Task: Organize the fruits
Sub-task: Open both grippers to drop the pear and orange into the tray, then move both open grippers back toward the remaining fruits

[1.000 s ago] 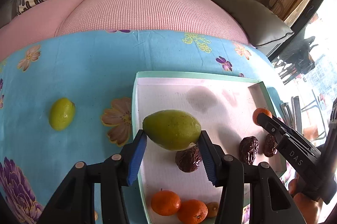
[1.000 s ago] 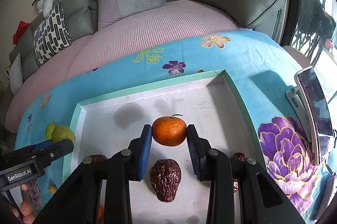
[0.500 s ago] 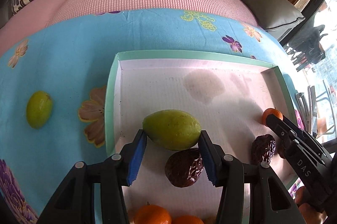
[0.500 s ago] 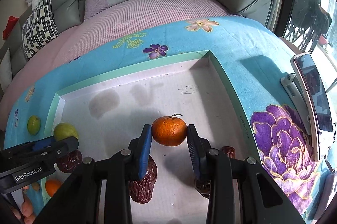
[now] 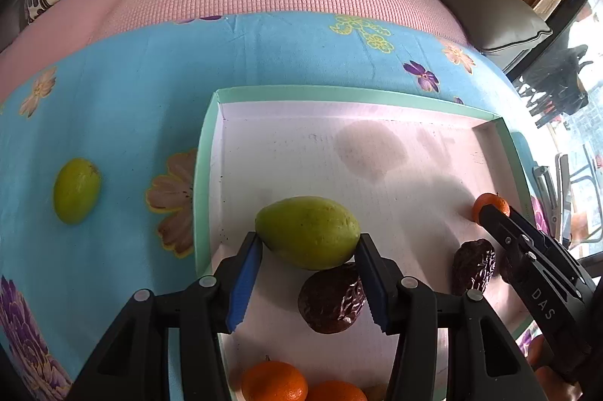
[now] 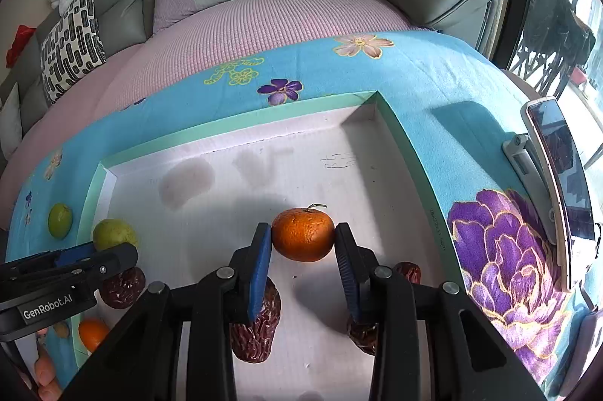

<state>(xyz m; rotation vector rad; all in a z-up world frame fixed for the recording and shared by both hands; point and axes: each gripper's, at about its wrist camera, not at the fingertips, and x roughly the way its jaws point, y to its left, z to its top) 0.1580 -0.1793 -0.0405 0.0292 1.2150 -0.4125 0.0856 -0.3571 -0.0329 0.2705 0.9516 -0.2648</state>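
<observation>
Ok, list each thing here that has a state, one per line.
left gripper: shut on the green mango, held over the tray
right gripper: shut on the mandarin, held over the tray
lime: loose on the blue cloth, outside the tray
phone: propped on its stand

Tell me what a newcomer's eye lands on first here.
Two fruits held over the white tray: the left gripper clamps a green mango near the tray's left wall, and the right gripper clamps a mandarin mid-tray. A small green fruit lies outside on the blue floral cloth.
</observation>
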